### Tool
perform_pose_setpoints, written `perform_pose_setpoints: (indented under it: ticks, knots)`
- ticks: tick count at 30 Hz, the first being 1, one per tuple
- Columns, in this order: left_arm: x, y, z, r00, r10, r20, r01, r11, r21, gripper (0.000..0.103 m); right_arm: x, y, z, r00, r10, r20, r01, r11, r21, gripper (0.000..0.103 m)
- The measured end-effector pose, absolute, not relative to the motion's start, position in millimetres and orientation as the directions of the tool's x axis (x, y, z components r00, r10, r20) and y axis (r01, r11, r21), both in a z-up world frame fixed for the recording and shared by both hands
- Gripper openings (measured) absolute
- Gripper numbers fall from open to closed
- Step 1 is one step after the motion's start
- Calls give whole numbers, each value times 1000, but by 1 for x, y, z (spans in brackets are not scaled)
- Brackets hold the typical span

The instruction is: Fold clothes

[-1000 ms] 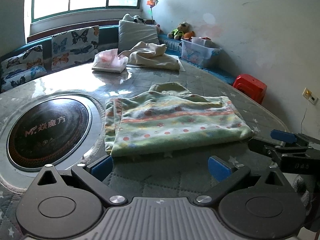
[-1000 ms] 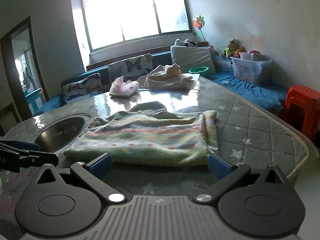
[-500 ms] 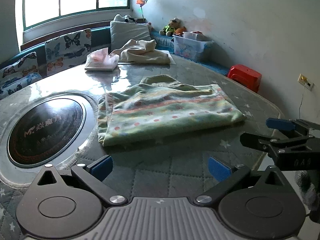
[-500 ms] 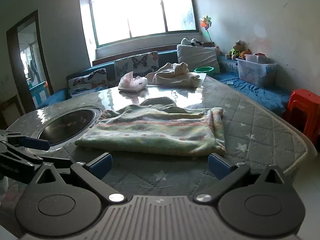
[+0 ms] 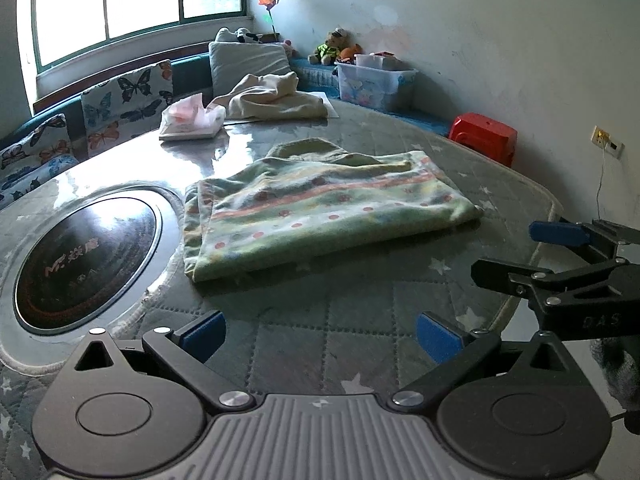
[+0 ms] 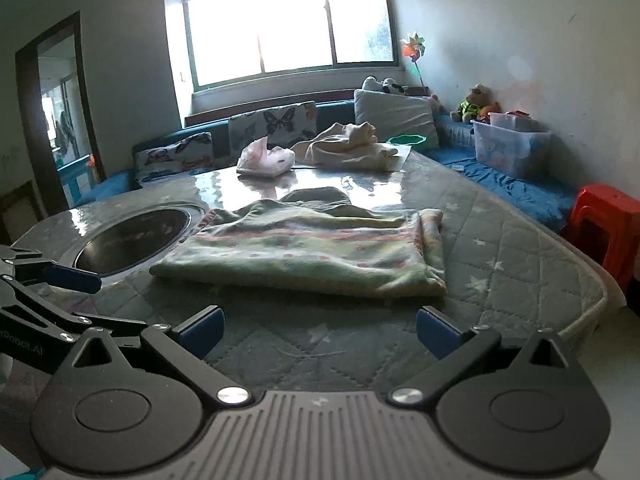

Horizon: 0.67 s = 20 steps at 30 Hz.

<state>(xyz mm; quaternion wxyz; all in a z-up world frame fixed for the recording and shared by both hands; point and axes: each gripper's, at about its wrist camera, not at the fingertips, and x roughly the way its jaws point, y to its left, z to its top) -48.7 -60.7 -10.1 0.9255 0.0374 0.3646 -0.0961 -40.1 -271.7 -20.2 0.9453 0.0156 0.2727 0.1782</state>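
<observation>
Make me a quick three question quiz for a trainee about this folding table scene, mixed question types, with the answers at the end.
1. True or false: the left tool grips the folded green patterned fleece garment.
2. What lies behind the green garment, beside the pink tissue pack?
A. a crumpled cream cloth
B. a black shoe
C. a steel pot
3. Fill in: the round black glass cooktop is set into the ___.

Key
1. False: the left tool and the right tool are open, short of the garment.
2. A, the crumpled cream cloth.
3. The grey quilted table.
</observation>
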Motion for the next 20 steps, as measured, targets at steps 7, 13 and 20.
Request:
perform_pose_setpoints:
  ticks: [7,13,20]
  knots:
    - [-48,-65,-13,708,-166,-686,228,974,-1,103,-39,-270,-22,777,352,-522,-334,933,132,103]
    - [-45,-65,-16,700,-171,-693,224,974,-14,103,-36,-266,-25,769,353,-532,-335,933,134,103]
    - [-39,-62,-18,687,-180,-704,220,975,-34,103,-31,-263,-24,765,348,-541,-335,934,126,103]
